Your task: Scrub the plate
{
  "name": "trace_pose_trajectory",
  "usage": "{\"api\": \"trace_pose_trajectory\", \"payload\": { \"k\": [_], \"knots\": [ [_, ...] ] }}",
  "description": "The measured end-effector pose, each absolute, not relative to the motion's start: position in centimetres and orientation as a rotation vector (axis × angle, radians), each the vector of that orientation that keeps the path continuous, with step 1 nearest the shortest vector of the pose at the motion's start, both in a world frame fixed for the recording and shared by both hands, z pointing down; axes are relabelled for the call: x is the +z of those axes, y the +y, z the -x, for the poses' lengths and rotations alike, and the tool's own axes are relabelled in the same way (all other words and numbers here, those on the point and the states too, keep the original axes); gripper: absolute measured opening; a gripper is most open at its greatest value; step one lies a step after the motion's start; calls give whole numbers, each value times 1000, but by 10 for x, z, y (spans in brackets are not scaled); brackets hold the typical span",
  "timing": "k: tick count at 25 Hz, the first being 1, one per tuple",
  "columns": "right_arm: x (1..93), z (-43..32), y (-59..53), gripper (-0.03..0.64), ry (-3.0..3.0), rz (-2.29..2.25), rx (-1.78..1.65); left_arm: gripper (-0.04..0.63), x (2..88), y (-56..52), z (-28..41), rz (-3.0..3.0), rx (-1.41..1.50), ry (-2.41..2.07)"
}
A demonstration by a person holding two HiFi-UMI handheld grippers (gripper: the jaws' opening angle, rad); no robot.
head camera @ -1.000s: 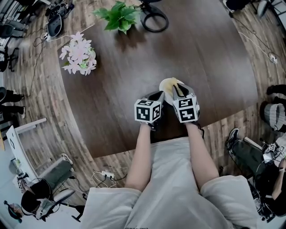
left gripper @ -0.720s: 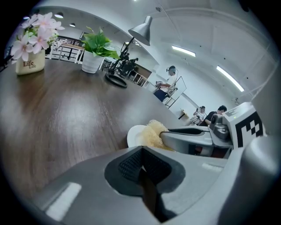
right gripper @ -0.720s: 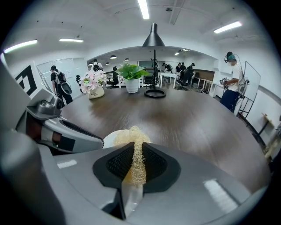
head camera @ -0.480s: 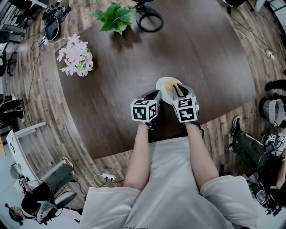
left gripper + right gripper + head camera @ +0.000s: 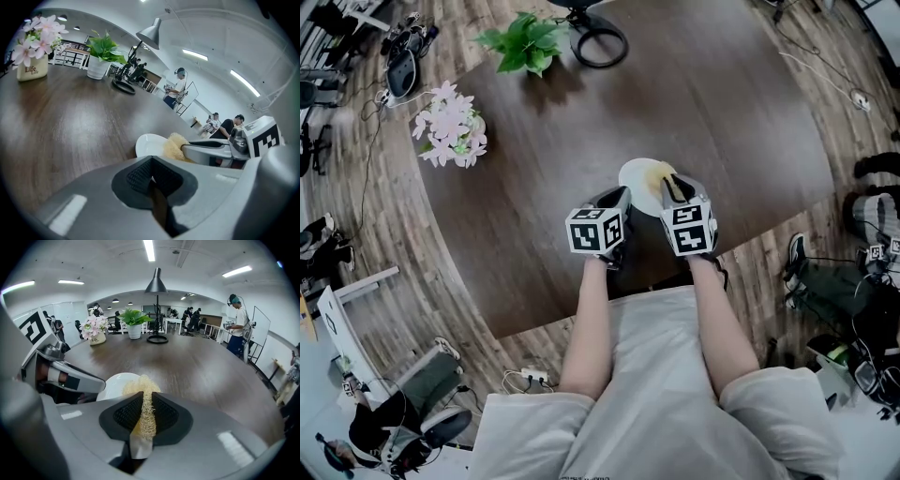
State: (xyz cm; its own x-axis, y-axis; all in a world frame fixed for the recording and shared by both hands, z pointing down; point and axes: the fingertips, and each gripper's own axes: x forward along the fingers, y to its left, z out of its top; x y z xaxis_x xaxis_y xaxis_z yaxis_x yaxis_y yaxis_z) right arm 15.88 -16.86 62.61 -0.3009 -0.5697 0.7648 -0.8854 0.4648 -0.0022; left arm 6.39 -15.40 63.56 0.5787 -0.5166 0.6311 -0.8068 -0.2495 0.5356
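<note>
Brown counter stretched ahead in a big bright room. Right gripper pinched a scrubber, hiding part of the plate just ahead; left gripper was squeezed together.

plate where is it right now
Head view: the plate sits on the table just ahead of the left tongs, under the scrubber in the right tongs.

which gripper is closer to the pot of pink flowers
Left. The left gripper lies roughly between the pot of pink flowers and the right gripper, which is farther off, over the white plate.
</note>
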Motion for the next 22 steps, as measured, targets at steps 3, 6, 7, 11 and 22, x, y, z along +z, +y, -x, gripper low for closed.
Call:
{"api": "trace_pose_trajectory", "payload": {
  "k": [3, 6, 7, 11, 22],
  "knots": [
    [626, -163, -166, 80, -1994, -1221, 566, 1, 636, -154, -64, -1921, 406, -1069],
    [625, -167, -163, 80, -1985, -1240, 570, 0, 637, -154, -64, -1920, 407, -1071],
    [625, -168, -162, 80, -1984, -1244, 570, 2, 636, -154, -63, -1920, 412, -1073],
    [623, -172, -159, 80, -1975, -1265, 576, 0, 636, -155, -62, -1930, 438, -1079],
    [619, -186, -145, 80, -1962, -1327, 600, 0, 636, -158, -63, -1932, 453, -1141]
  ]
}}
